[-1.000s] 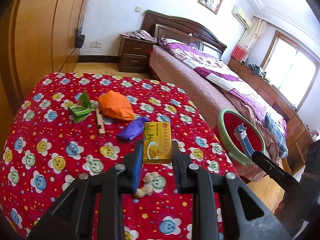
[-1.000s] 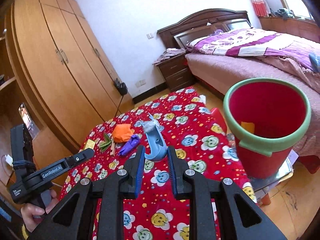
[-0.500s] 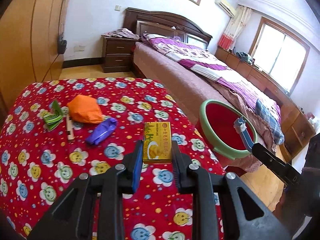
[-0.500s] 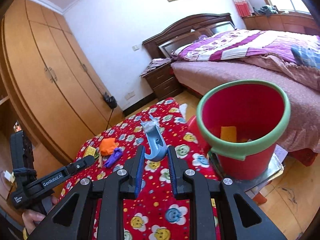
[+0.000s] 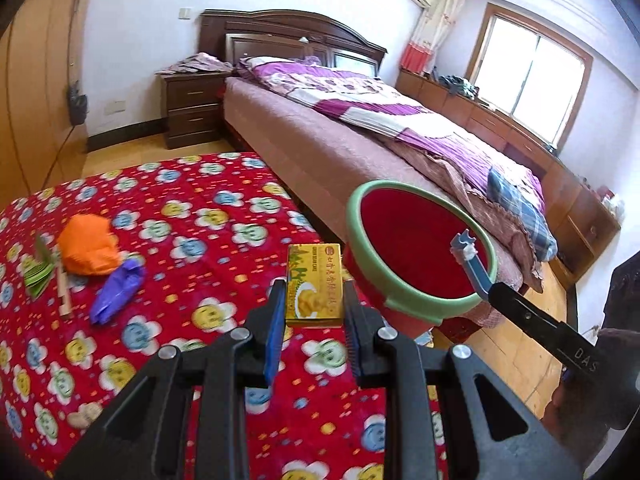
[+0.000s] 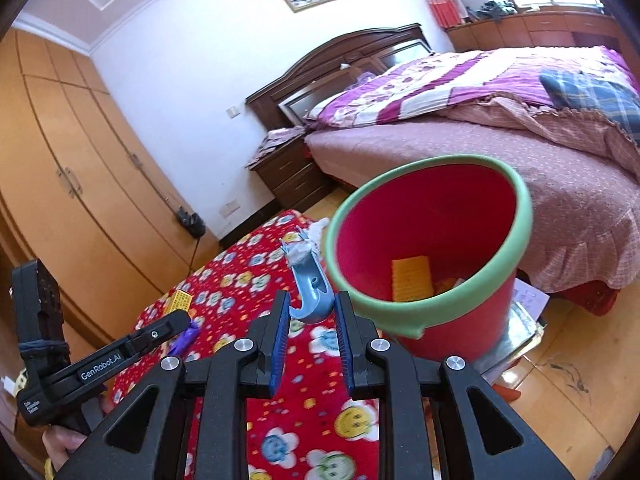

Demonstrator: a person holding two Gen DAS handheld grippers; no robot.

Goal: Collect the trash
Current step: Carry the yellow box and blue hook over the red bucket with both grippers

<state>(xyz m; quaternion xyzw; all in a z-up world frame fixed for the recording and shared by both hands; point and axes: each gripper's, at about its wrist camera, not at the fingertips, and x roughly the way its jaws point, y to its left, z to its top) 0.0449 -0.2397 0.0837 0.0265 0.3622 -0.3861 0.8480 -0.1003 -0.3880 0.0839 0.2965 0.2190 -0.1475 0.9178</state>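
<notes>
My left gripper (image 5: 314, 308) is shut on a yellow snack box (image 5: 315, 285) and holds it above the red flowered table (image 5: 192, 208), just left of the red bucket with a green rim (image 5: 420, 304). My right gripper (image 6: 310, 312) is shut on a blue plastic hook piece (image 6: 310, 288), held beside the bucket's rim (image 6: 424, 308); in the left wrist view the blue hook (image 5: 470, 264) hangs over the bucket's right edge. A yellow piece (image 6: 412, 278) lies inside the bucket.
On the table lie an orange bag (image 5: 88, 244), a purple wrapper (image 5: 118, 290), green folded paper (image 5: 38, 276), a wooden stick (image 5: 63, 292) and a beige scrap (image 5: 84, 414). A bed (image 5: 400, 128) and nightstand (image 5: 192, 108) stand behind.
Both grippers moved right toward the bucket with their loads. The yellow box now sits near the bucket's left rim and the blue hook reaches the rim.
</notes>
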